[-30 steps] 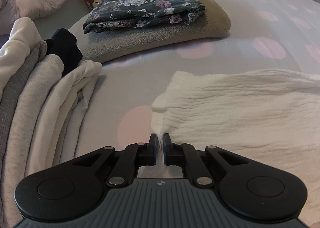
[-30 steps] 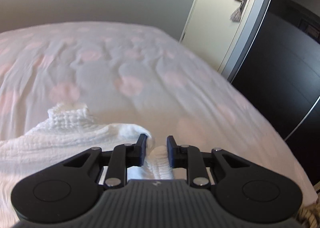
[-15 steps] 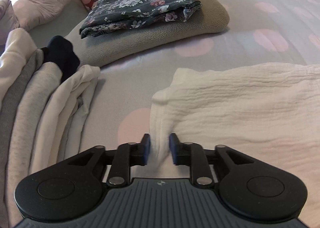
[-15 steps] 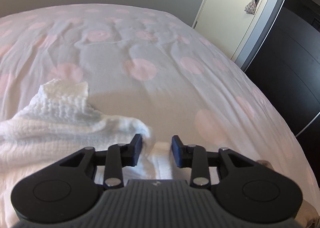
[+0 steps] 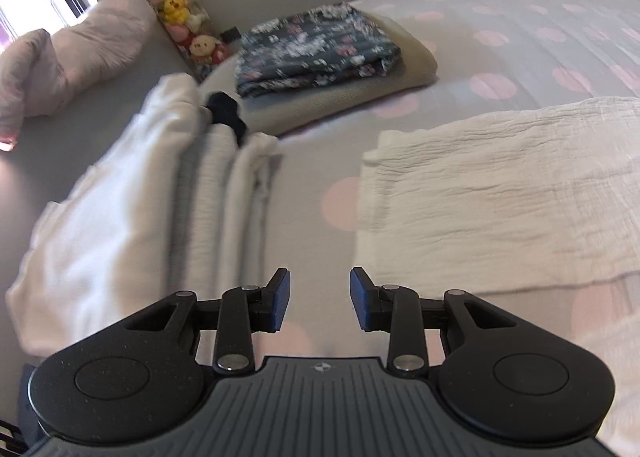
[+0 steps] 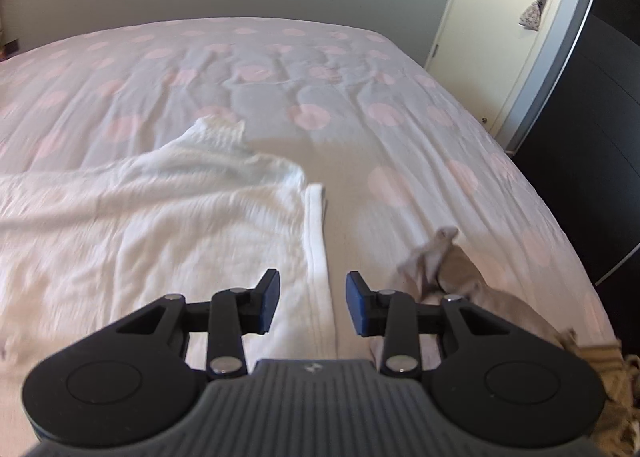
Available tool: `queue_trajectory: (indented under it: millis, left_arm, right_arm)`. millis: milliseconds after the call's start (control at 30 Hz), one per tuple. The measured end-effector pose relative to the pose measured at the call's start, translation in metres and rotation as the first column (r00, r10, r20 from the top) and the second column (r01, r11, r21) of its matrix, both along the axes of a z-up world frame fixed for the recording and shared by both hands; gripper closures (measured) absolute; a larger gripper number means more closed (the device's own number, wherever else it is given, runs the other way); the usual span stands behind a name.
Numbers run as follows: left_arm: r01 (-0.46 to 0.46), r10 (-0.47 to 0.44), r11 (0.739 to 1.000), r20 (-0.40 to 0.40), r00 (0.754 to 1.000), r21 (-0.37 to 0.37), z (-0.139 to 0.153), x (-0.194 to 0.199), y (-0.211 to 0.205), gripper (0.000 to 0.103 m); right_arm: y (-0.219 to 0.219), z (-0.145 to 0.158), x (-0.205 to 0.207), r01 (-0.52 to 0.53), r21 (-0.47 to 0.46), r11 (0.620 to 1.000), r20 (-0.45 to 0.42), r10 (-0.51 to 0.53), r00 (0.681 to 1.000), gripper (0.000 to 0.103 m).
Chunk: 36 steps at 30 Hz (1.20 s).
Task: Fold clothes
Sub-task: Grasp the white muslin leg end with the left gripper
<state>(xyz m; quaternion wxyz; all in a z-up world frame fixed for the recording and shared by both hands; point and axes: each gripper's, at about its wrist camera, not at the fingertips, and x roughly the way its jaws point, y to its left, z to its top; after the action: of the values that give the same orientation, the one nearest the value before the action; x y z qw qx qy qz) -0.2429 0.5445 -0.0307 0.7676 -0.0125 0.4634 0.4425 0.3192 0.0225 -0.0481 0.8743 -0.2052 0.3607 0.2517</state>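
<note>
A cream crinkled garment (image 5: 500,193) lies spread flat on the pink-dotted bedspread (image 5: 304,161). My left gripper (image 5: 319,299) hovers over bare bedspread just left of the garment's near corner. Its jaws are opening, with nothing between them. In the right wrist view the same garment (image 6: 160,225) fills the left half, its hemmed edge running down the middle. My right gripper (image 6: 312,303) stands open above that hem, and its pads do not touch the cloth.
A row of folded light clothes (image 5: 140,209) with a dark sock (image 5: 226,113) lies on the left. Behind them a floral folded piece (image 5: 316,49) rests on a beige blanket (image 5: 408,73). A crumpled beige garment (image 6: 440,269) lies near the bed's right edge, by a door (image 6: 500,37).
Both grippers let go of the cream garment's edge, opened and pulled up and back. The garment now lies flat, farther off in both views.
</note>
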Motion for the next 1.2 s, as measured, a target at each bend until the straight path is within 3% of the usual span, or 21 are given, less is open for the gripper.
queue_trajectory:
  millis: [133, 267, 567, 867, 1033, 1133, 1200]
  left_arm:
    - [0.051, -0.051, 0.998, 0.011, 0.999, 0.039, 0.025, -0.037, -0.029, 0.072]
    - [0.150, -0.150, 0.988, -0.008, 0.989, 0.045, 0.029, -0.064, -0.065, 0.072]
    - [0.392, -0.393, 0.920, -0.056, 0.918, -0.015, -0.012, -0.104, -0.147, 0.072]
    - [0.393, -0.416, 0.901, -0.110, 0.903, -0.182, -0.074, -0.129, -0.161, 0.072]
    - [0.441, -0.471, 0.879, -0.196, 0.860, -0.180, -0.095, -0.133, -0.168, 0.061]
    - [0.437, -0.471, 0.878, -0.196, 0.860, -0.195, -0.105, -0.130, -0.164, 0.062]
    - [0.429, -0.467, 0.878, -0.183, 0.865, -0.212, -0.110, -0.127, -0.160, 0.072]
  right_arm:
    - [-0.039, 0.002, -0.039, -0.036, -0.008, 0.999, -0.023, 0.036, 0.999, 0.065]
    - [-0.070, -0.005, -0.080, -0.080, -0.019, 0.997, -0.038, 0.079, 0.996, 0.065]
    - [-0.100, -0.028, -0.133, -0.158, -0.013, 0.987, -0.078, 0.157, 0.985, 0.066]
    - [-0.087, -0.035, -0.152, -0.206, 0.004, 0.979, -0.088, 0.205, 0.975, 0.063]
    - [-0.072, -0.038, -0.154, -0.220, -0.045, 0.974, -0.084, 0.216, 0.973, 0.062]
    - [-0.064, -0.040, -0.153, -0.206, -0.049, 0.977, -0.089, 0.201, 0.976, 0.062]
    - [-0.059, -0.040, -0.153, -0.200, -0.051, 0.979, -0.092, 0.194, 0.977, 0.061]
